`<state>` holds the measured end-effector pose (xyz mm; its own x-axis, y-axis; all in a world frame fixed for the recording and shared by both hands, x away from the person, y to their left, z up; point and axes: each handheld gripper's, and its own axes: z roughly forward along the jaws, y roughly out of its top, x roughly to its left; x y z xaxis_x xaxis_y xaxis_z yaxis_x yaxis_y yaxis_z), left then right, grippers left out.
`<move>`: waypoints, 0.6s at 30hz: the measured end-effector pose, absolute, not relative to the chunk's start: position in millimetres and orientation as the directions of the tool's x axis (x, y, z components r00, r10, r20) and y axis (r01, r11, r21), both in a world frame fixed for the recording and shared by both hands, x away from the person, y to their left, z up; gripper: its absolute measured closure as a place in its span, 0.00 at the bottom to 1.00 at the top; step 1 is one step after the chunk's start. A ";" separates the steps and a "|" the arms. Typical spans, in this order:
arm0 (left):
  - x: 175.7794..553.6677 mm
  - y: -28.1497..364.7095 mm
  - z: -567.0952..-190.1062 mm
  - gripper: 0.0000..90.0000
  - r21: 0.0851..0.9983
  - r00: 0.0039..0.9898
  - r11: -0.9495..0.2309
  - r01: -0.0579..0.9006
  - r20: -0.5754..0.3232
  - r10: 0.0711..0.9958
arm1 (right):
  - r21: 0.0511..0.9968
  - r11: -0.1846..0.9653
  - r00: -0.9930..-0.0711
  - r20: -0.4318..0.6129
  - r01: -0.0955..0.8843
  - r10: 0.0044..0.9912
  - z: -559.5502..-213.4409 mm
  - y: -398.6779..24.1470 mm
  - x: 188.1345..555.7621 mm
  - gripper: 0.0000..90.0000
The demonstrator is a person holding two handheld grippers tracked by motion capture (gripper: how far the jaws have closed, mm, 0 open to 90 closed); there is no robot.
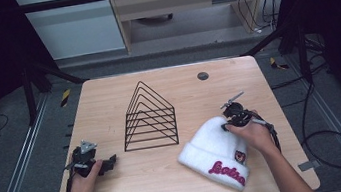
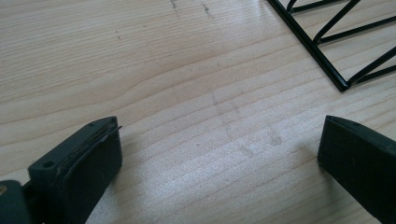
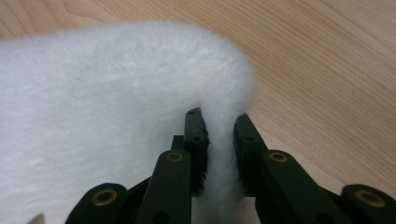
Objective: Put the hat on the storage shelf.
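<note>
The white fleece hat [image 1: 216, 153] lies flat on the worktop [image 1: 110, 109], near the front right, cuff toward the person. The right tongs [image 3: 219, 128] pinch a fold of fabric at the crown edge, a thin grip point that likely allows lifting without bunching. The left tongs [image 2: 219, 149] rest spread over bare wood, holding nothing. The black wire rack [image 1: 148, 116] stands at centre, apart from the hat.

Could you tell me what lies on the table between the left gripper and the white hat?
In the high view, the stretch between the left gripper and the white hat is bare wooden table; the black wire rack stands just behind that line.
</note>
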<state>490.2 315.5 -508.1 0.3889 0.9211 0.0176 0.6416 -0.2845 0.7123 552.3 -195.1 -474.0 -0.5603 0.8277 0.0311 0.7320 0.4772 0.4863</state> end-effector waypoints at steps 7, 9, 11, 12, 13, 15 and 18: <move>490.2 315.6 -508.0 0.00 0.711 0.390 -0.287 0.642 0.019 0.921 | 0.537 0.506 -0.587 -0.024 0.675 0.809 -459.3 -191.9 539.4 0.91; 490.2 315.6 -508.1 0.00 0.712 0.390 -0.286 0.642 0.018 0.921 | 0.573 0.506 -0.594 -0.042 0.644 0.804 -448.5 -191.8 532.5 0.91; 490.2 315.5 -508.1 0.00 0.713 0.388 -0.284 0.642 0.017 0.921 | 0.632 0.505 -0.609 -0.065 0.588 0.791 -429.9 -190.1 519.3 0.91; 490.2 315.5 -508.1 0.00 0.713 0.388 -0.284 0.642 0.017 0.921 | 0.647 0.505 -0.613 -0.074 0.571 0.787 -423.8 -189.0 514.4 0.91; 490.2 315.5 -508.1 0.00 0.712 0.389 -0.284 0.642 0.018 0.921 | 0.662 0.509 -0.621 -0.083 0.550 0.779 -418.6 -187.6 509.7 0.92; 490.2 315.5 -508.1 0.00 0.713 0.388 -0.284 0.642 0.017 0.921 | 0.687 0.516 -0.636 -0.102 0.511 0.765 -408.9 -183.4 500.0 0.92; 490.2 315.5 -508.1 0.00 0.713 0.388 -0.284 0.642 0.017 0.921 | 0.718 0.522 -0.653 -0.124 0.461 0.747 -395.6 -176.7 485.8 0.92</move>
